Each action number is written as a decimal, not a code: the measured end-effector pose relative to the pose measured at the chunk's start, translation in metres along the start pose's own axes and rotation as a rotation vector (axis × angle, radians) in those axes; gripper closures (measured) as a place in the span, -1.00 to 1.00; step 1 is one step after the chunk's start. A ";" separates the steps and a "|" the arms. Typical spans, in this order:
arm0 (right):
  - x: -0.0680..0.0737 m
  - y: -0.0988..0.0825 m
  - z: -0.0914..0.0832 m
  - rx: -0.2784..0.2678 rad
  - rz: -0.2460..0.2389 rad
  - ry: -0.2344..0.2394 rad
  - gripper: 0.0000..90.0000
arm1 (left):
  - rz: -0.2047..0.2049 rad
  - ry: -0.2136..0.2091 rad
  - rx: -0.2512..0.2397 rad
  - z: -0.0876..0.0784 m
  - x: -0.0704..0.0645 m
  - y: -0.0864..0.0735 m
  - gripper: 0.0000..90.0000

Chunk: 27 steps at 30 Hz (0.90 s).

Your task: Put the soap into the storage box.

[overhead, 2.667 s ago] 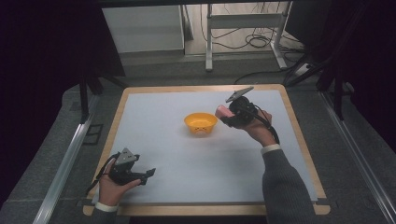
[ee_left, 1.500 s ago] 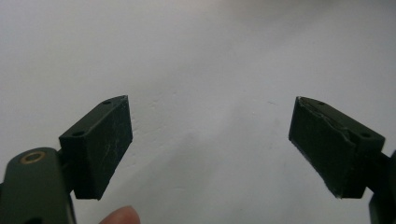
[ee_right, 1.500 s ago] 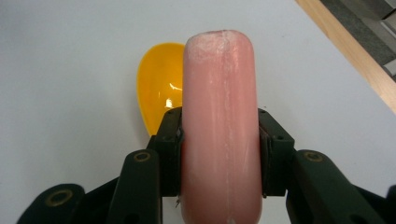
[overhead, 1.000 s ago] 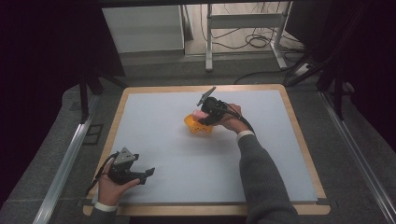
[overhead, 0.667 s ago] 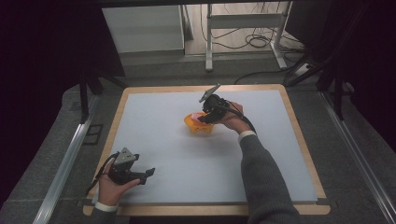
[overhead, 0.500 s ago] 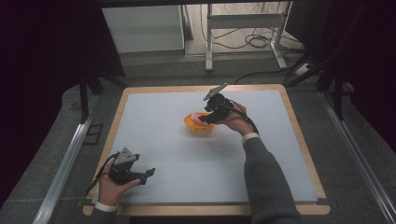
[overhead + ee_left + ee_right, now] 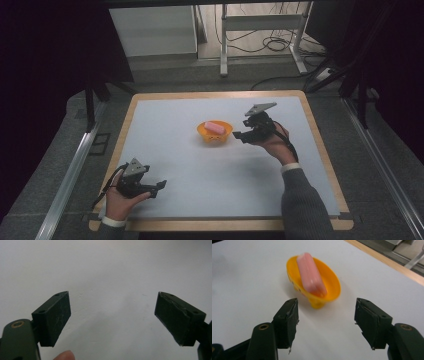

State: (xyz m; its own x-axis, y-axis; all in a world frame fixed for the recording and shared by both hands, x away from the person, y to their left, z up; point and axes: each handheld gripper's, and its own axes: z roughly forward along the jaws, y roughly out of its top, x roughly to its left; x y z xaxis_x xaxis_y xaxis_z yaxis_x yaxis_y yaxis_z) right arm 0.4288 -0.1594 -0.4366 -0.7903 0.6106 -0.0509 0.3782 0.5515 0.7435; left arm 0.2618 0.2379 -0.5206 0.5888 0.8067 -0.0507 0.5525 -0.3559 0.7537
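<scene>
Your right gripper (image 7: 240,135) is just to the right of the orange bowl (image 7: 214,132), and its jaws are spread with nothing between them. In the right gripper view the bowl (image 7: 317,282) is in front of the jaws, not touching them. A pink block (image 7: 310,273) lies inside the bowl, and one end rests on the rim. The bowl stands near the middle of the white bench (image 7: 175,150). Your left gripper (image 7: 155,186) is at the near left corner of the bench, well apart from the bowl. Its jaws are also spread wide and hold nothing.
</scene>
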 end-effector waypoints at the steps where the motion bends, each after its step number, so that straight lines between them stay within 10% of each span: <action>1: 0.000 -0.006 -0.004 -0.001 0.011 -0.009 -0.22 | 0.001 -0.002 0.000 0.000 0.000 0.000 -0.69; 16: 0.002 -0.108 -0.051 -0.037 0.164 -0.071 -0.23 | 0.001 0.003 0.008 0.003 -0.003 0.000 -0.69; 27: -0.002 -0.133 -0.061 -0.052 0.202 -0.088 -0.24 | 0.004 0.010 0.009 0.003 -0.004 0.001 -0.69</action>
State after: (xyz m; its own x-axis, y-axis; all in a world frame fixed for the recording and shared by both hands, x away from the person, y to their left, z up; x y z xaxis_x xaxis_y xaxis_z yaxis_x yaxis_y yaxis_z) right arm 0.3507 -0.2683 -0.4946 -0.6549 0.7543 0.0463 0.4975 0.3842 0.7778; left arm 0.2621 0.2330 -0.5221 0.5853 0.8098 -0.0410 0.5550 -0.3633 0.7483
